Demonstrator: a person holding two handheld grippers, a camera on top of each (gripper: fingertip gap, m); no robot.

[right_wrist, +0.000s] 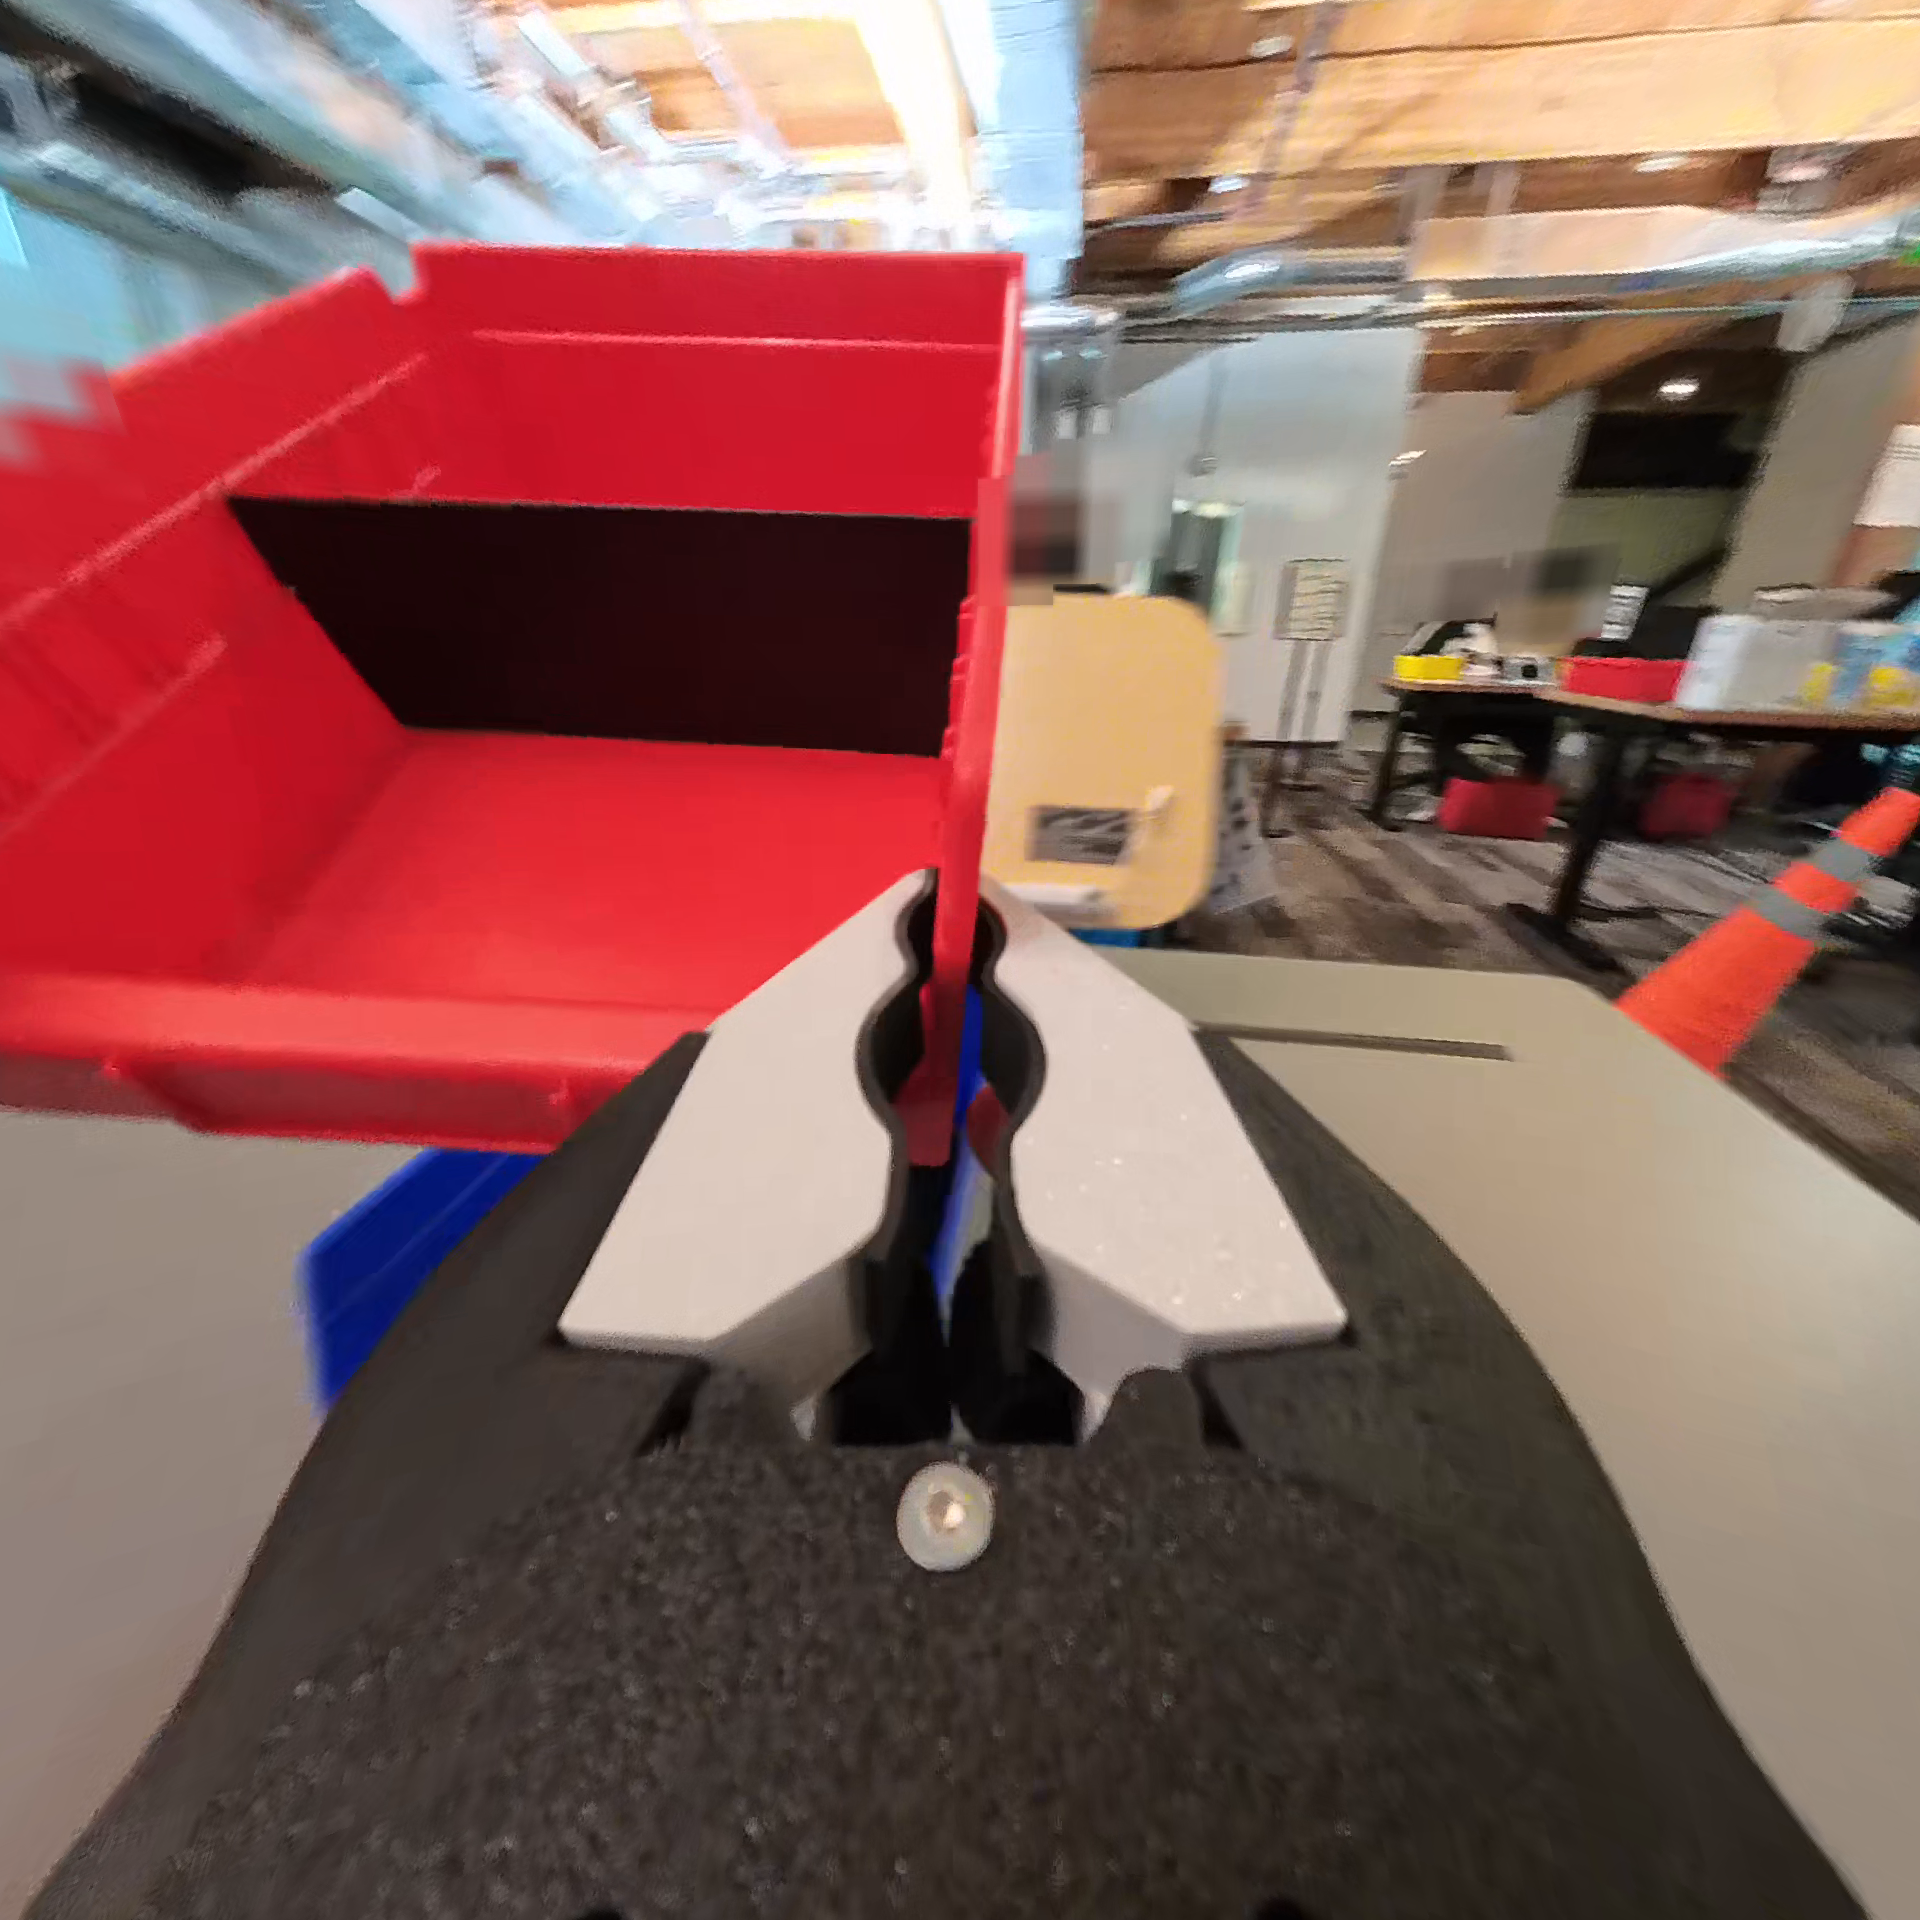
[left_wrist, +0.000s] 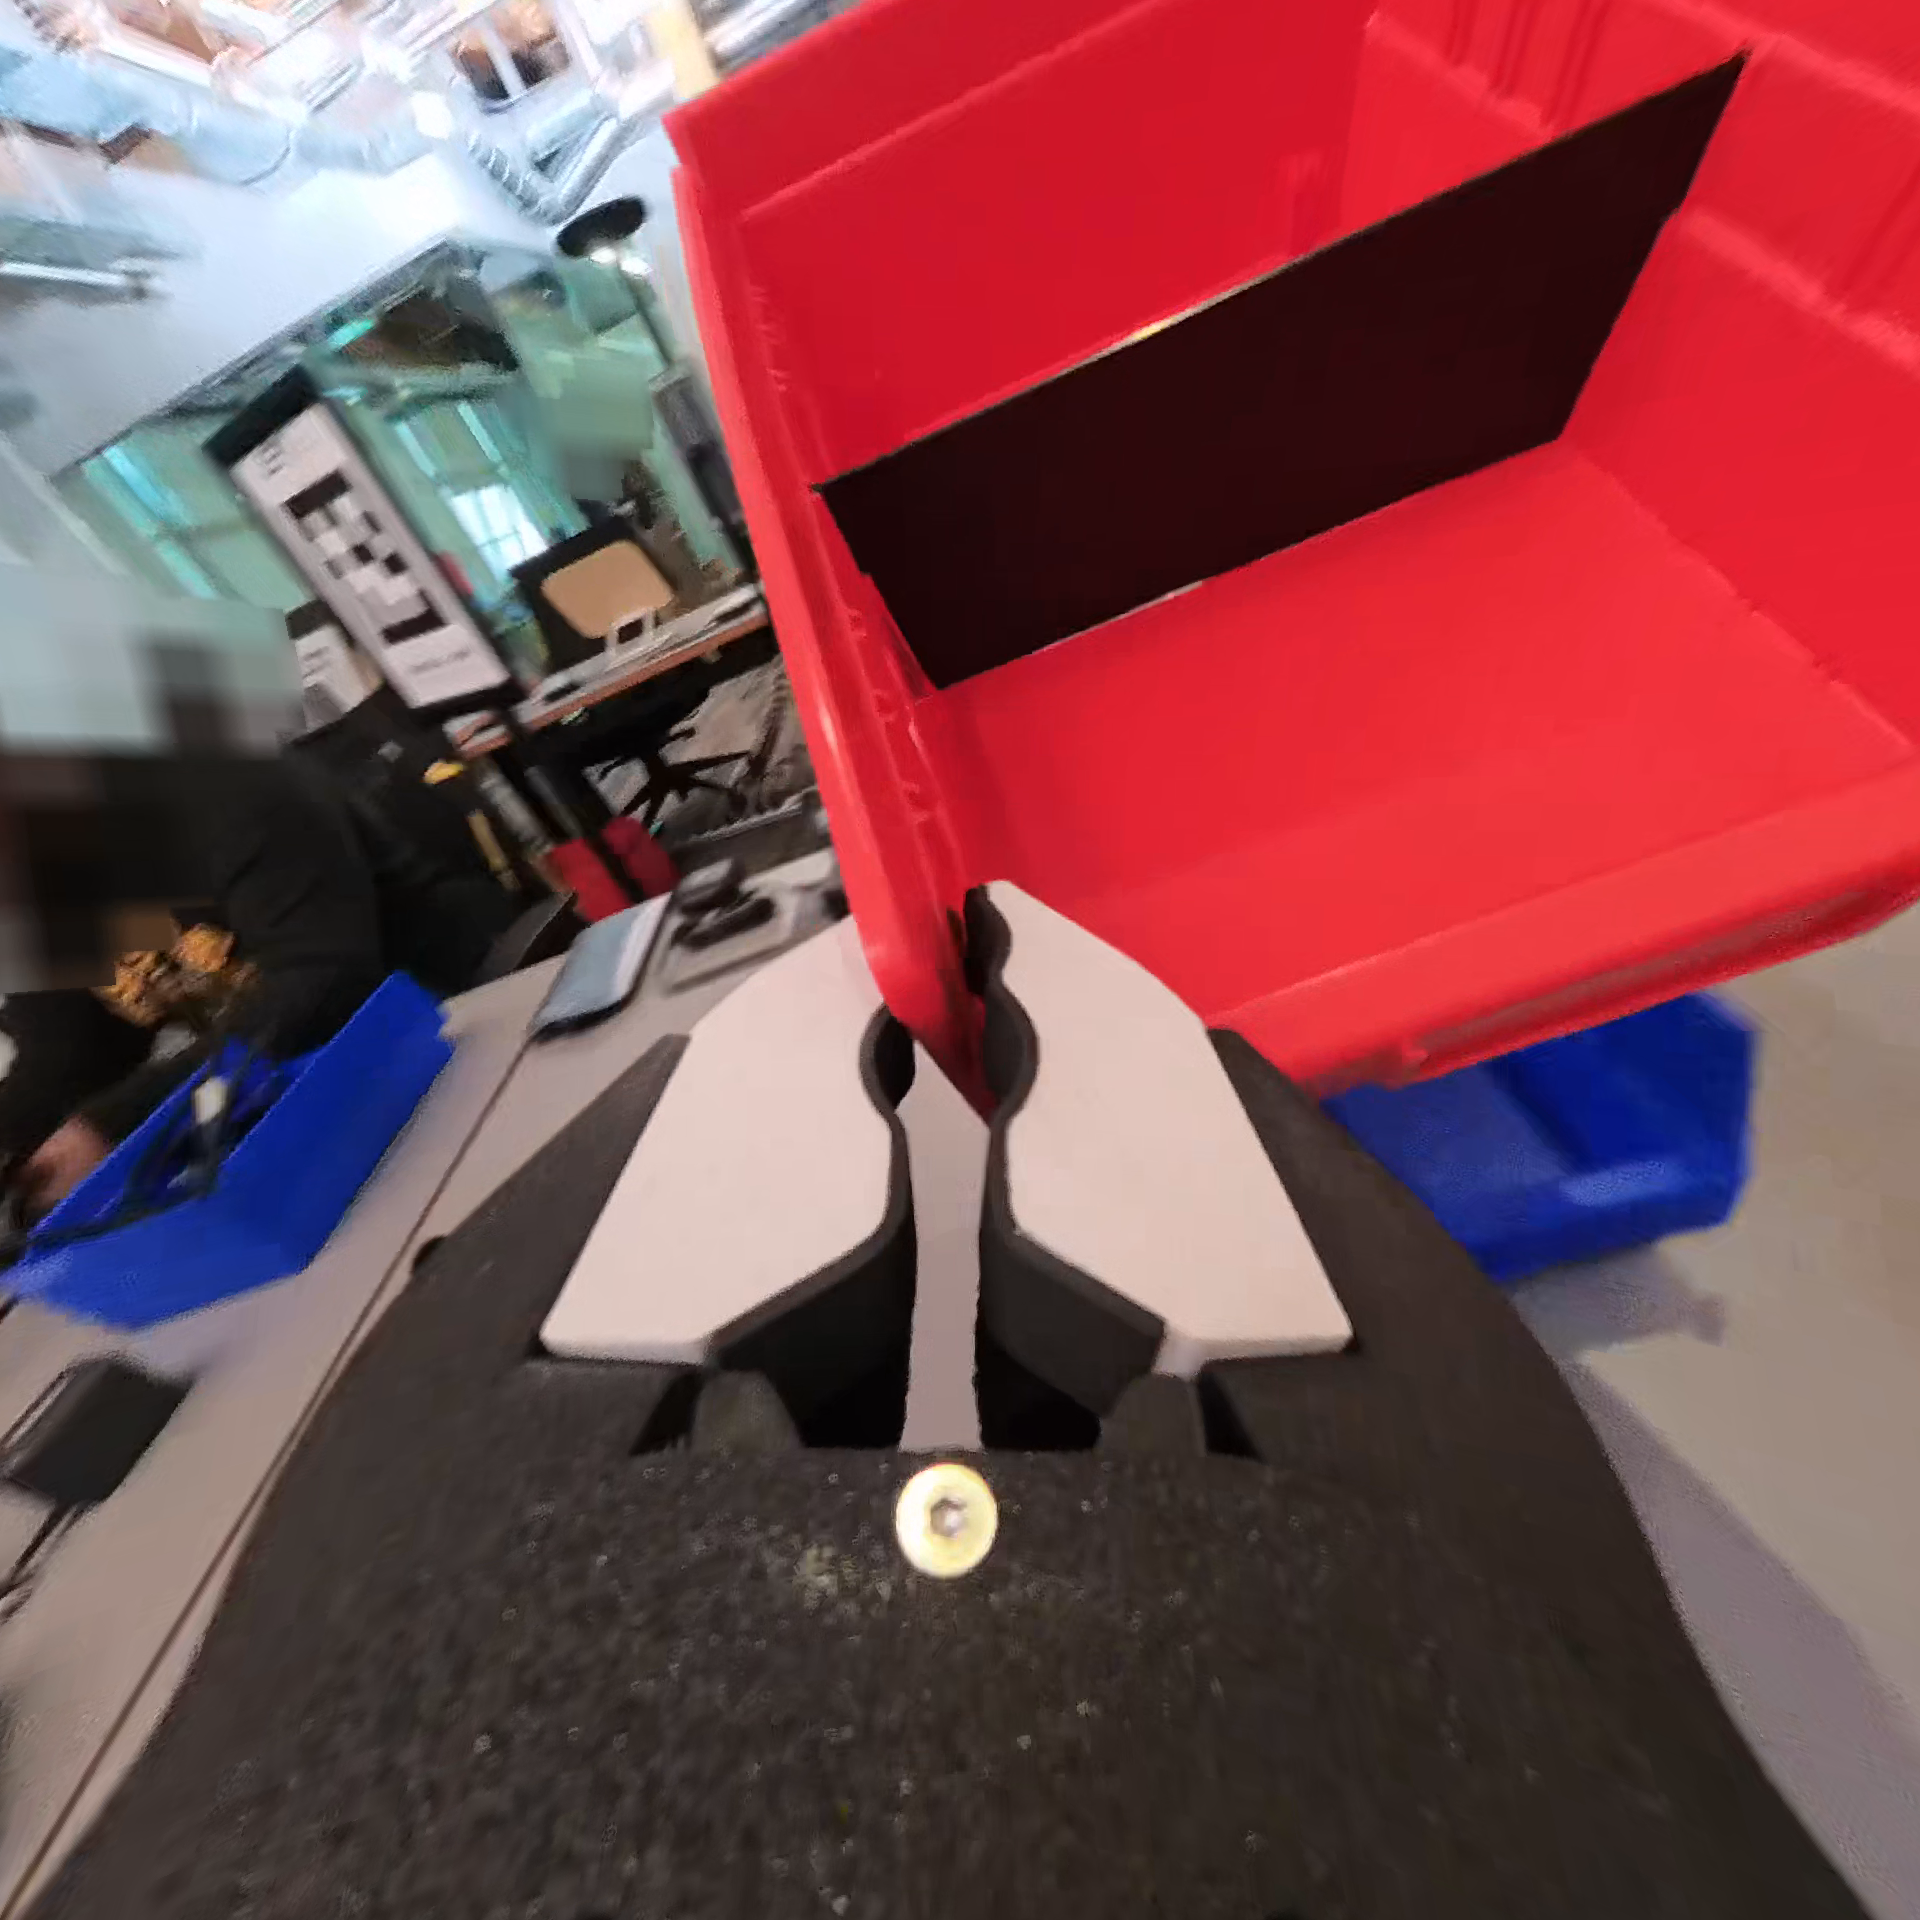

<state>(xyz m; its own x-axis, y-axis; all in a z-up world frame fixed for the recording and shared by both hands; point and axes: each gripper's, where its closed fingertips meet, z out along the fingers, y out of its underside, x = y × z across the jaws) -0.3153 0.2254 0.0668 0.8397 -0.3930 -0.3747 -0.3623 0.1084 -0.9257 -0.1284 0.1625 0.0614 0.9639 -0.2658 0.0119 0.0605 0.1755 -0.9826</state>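
A red plastic bin [left_wrist: 1403, 727] with a black divider [left_wrist: 1299, 416] across its inside is held up in the air, tilted. My left gripper [left_wrist: 961, 997] is shut on the bin's left side wall. My right gripper [right_wrist: 951, 997] is shut on the right side wall of the same red bin [right_wrist: 468, 831], whose black divider [right_wrist: 644, 623] shows across the middle. The bin's near compartment looks empty. A blue bin [left_wrist: 1558, 1143] sits on the grey table below the red one; it also shows in the right wrist view [right_wrist: 395, 1268].
A second blue bin [left_wrist: 229, 1164] with dark cables in it stands at the left on the grey table [left_wrist: 343, 1247], beside a person in dark clothes [left_wrist: 208, 883]. An orange traffic cone [right_wrist: 1787, 925] stands off the table's right edge [right_wrist: 1558, 1195]. Desks stand behind. The gap from one gripper's tips to the other's is roughly 20 cm.
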